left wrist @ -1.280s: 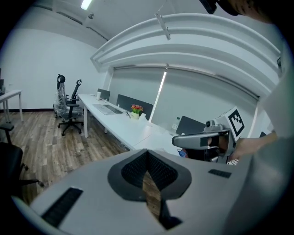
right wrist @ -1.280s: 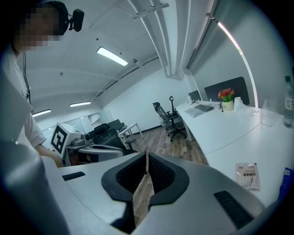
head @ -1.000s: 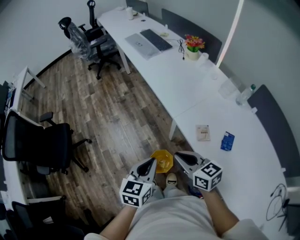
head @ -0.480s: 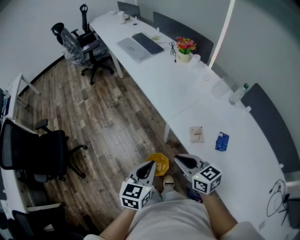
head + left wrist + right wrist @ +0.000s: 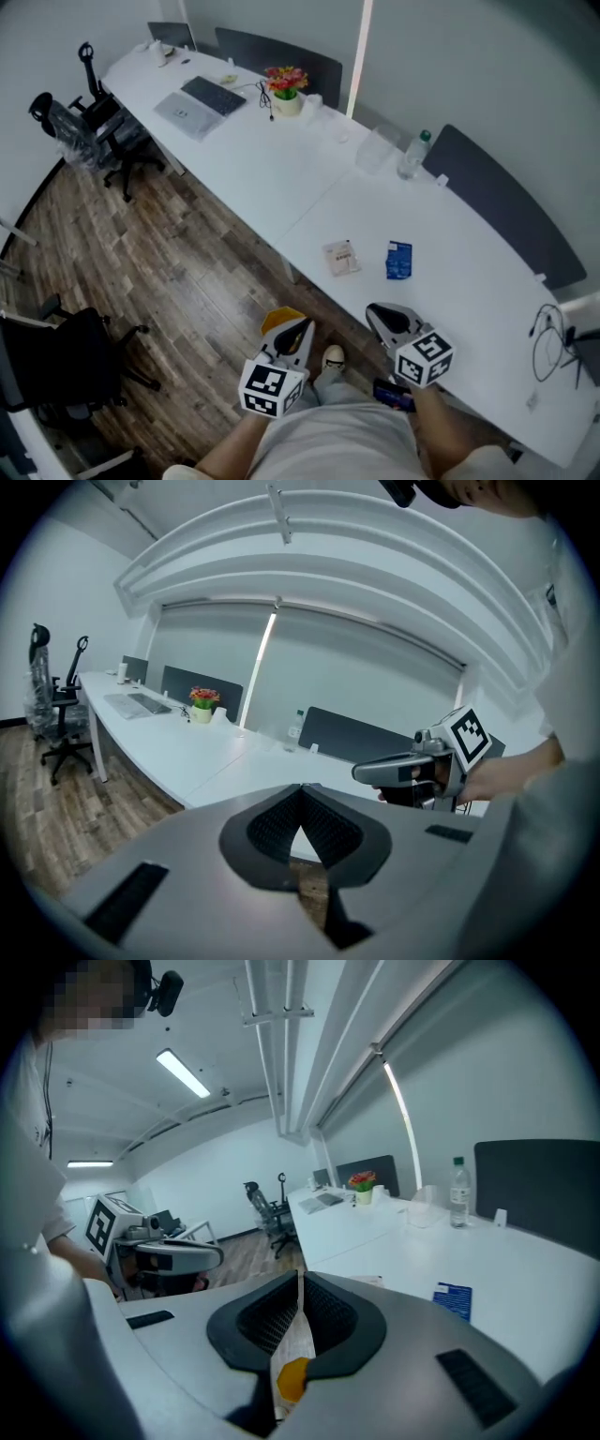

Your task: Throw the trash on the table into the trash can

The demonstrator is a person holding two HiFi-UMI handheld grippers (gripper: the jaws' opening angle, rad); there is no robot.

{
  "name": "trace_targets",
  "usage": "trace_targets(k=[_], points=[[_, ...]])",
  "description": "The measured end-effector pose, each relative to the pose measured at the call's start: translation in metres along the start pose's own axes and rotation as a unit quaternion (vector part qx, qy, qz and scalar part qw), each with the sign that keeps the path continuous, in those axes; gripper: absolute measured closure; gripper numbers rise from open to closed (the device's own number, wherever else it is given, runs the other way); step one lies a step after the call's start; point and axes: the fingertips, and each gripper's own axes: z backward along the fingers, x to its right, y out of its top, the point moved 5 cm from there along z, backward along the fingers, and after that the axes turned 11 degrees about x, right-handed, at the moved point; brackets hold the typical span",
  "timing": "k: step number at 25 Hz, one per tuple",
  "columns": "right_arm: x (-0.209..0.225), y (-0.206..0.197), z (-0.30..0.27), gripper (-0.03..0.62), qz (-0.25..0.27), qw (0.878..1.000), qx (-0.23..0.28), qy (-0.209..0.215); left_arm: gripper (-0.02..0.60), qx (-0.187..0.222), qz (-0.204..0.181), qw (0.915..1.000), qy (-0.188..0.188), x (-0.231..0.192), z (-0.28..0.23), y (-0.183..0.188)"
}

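While left gripper [image 5: 300,328] and right gripper [image 5: 380,315] are hanging clenched, empty, the blue packet [image 5: 398,260] is lying ahead, nearer the right.

Smooth matt table [image 5: 281,178], wood-grain floor [image 5: 169,253], perhaps laminate

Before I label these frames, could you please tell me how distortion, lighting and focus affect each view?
Head view: fisheye bends the white desk into an arc, corners darkened, light even. Left gripper view: round black vignette, ceiling bowed, the near left gripper slightly soft. Right gripper view: same vignette, the ceiling light glares a little, the blue packet stays fairly sharp.
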Motion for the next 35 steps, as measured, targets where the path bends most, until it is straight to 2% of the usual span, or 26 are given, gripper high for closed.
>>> trace_targets(k=[4,14,21,25,29,35], points=[[0.042,-0.009,0.025,0.551,-0.009,0.998,0.0,-0.063,0.581,-0.007,-0.003,0.9998,-0.017,0.012,-0.019,0.001],[0.101,-0.011,0.056,0.549,-0.007,0.99,0.002,-0.138,0.581,-0.037,-0.01,0.9982,-0.045,0.031,-0.068,-0.008],[0.139,-0.023,0.05,0.548,-0.006,0.984,-0.02,-0.174,0.581,-0.056,-0.012,0.9967,-0.058,0.039,-0.108,-0.011],[0.16,-0.031,0.04,0.545,-0.008,0.983,-0.032,-0.181,0.581,-0.066,-0.006,0.9963,-0.054,0.037,-0.124,-0.016],[0.181,-0.045,0.024,0.415,-0.011,0.982,-0.056,-0.181,0.581,-0.076,-0.001,0.9959,-0.05,0.034,-0.137,-0.022],[0.208,-0.069,0.001,0.341,-0.011,0.977,-0.108,-0.185,0.581,-0.094,0.004,0.9948,-0.039,0.026,-0.148,-0.033]])
